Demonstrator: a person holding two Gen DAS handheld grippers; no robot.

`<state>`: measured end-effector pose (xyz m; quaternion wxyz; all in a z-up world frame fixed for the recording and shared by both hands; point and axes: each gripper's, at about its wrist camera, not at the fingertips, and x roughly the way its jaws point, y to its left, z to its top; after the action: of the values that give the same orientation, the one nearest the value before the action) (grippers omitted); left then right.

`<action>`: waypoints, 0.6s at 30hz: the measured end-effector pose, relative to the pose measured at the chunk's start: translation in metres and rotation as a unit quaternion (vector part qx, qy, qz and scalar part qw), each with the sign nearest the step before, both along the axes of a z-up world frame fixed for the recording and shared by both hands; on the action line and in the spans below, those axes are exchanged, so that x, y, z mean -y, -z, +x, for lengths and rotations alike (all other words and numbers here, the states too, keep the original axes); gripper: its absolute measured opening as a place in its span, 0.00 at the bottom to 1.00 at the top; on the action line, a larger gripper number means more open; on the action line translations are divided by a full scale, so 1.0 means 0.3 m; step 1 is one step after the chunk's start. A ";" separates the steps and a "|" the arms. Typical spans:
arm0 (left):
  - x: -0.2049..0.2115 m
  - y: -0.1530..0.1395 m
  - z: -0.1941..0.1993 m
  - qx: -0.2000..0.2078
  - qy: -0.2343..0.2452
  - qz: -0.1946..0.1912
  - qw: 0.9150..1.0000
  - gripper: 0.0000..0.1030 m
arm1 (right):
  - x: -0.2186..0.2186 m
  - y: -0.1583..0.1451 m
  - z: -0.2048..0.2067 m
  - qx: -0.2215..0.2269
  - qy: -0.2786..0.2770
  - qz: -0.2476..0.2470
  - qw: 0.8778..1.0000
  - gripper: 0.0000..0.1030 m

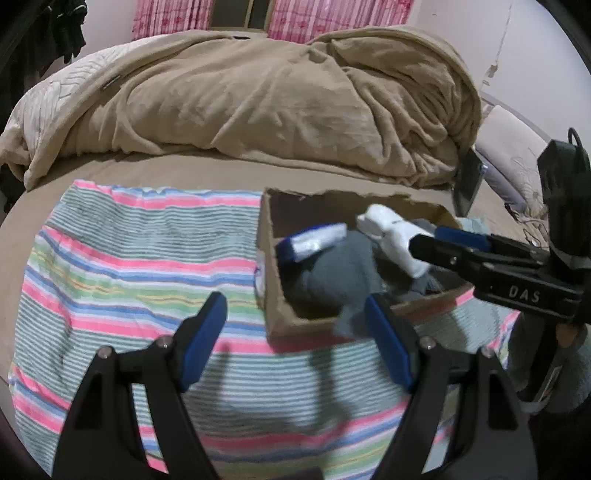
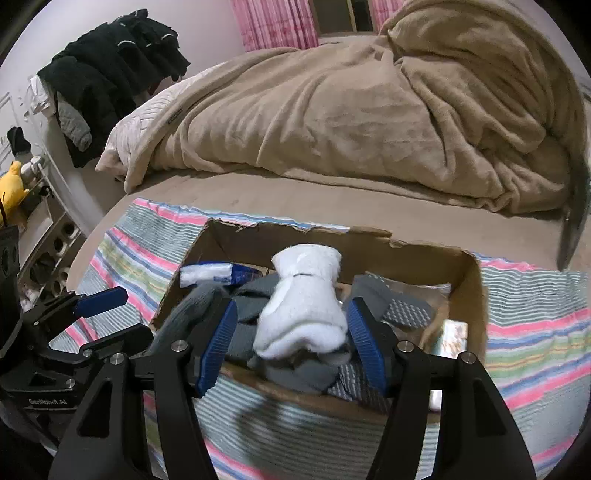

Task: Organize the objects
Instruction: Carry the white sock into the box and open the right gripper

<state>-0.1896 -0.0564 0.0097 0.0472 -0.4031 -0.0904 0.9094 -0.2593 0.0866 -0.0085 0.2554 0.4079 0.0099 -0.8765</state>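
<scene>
One open cardboard box with a torn rim sits on a striped cloth spread over a bed, beside one heaped tan blanket. Inside the box lie several grey socks, too jumbled to count, one white-and-blue packet at the far left corner and one foil-wrapped item at the right. One white rolled sock stands above the grey pile between the right gripper fingers, whose blue pads are spread on either side; whether they touch it cannot be told. The left gripper hovers over the cloth just in front of the box, its two fingers spread wide and grasping nothing. Pink curtains hang behind the bed.
</scene>
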 end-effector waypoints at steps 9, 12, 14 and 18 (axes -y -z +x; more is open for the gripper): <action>-0.054 -0.026 0.089 -0.006 0.013 0.005 1.000 0.76 | -0.036 -0.037 0.104 -0.013 0.002 -0.001 1.000 0.64; -0.067 -0.024 0.117 -0.005 0.015 0.010 1.000 0.76 | -0.050 -0.045 0.142 -0.018 0.005 0.000 1.000 0.64; -0.074 -0.021 0.137 -0.004 0.016 0.009 1.000 0.76 | -0.060 -0.050 0.171 -0.022 0.007 0.002 1.000 0.64; -0.092 -0.022 0.181 -0.007 0.012 -0.004 1.000 0.76 | -0.076 -0.057 0.220 -0.026 0.008 0.005 1.000 0.64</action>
<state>-0.1354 -0.0288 0.0163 0.0570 -0.3980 -0.0816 0.9120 -0.1932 0.1094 0.0086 0.2460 0.3865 0.0170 -0.8887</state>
